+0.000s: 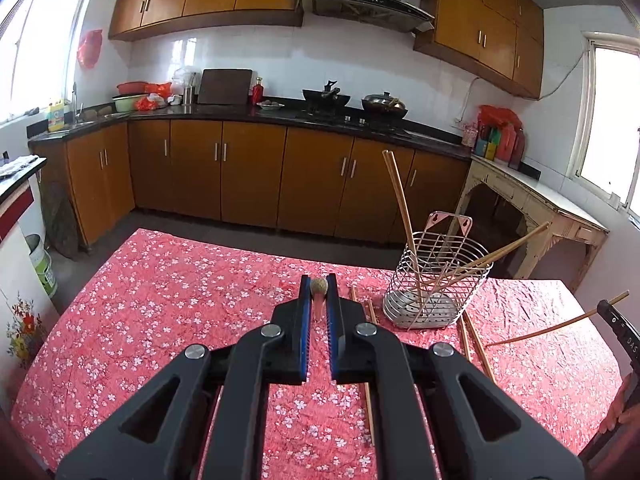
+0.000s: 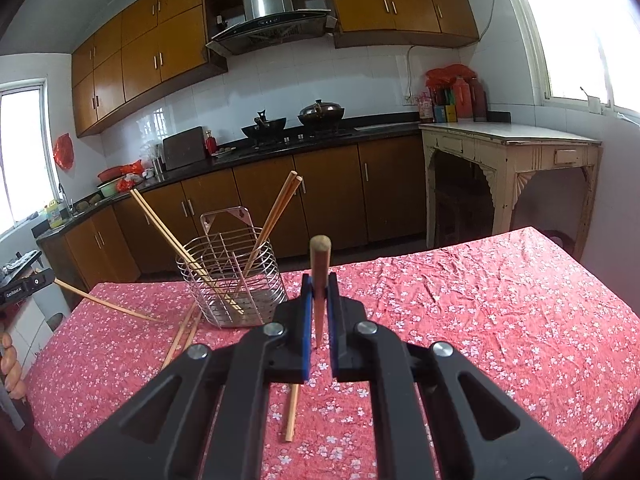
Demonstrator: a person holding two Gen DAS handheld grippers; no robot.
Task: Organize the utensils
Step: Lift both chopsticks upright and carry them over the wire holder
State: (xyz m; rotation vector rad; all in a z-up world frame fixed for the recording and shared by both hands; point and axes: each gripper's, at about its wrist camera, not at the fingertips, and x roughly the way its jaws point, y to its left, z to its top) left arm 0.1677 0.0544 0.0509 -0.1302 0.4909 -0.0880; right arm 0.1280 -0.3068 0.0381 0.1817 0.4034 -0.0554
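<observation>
I am gripping 1 chopstick (image 1: pixel 319 289) in the left gripper (image 1: pixel 319 286) and another stick (image 2: pixel 319 276) in the right gripper (image 2: pixel 319 284), both clamped tight above the table (image 2: pixel 500 300). The wire holder (image 1: pixel 438 280) is holding 4 chopsticks; more are lying beside it on the cloth.

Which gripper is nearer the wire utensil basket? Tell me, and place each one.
Right, narrowly. The right gripper sits just right of the wire basket, almost alongside its wall. The left gripper is off to the basket's left, with a wider strip of tablecloth between.
</observation>
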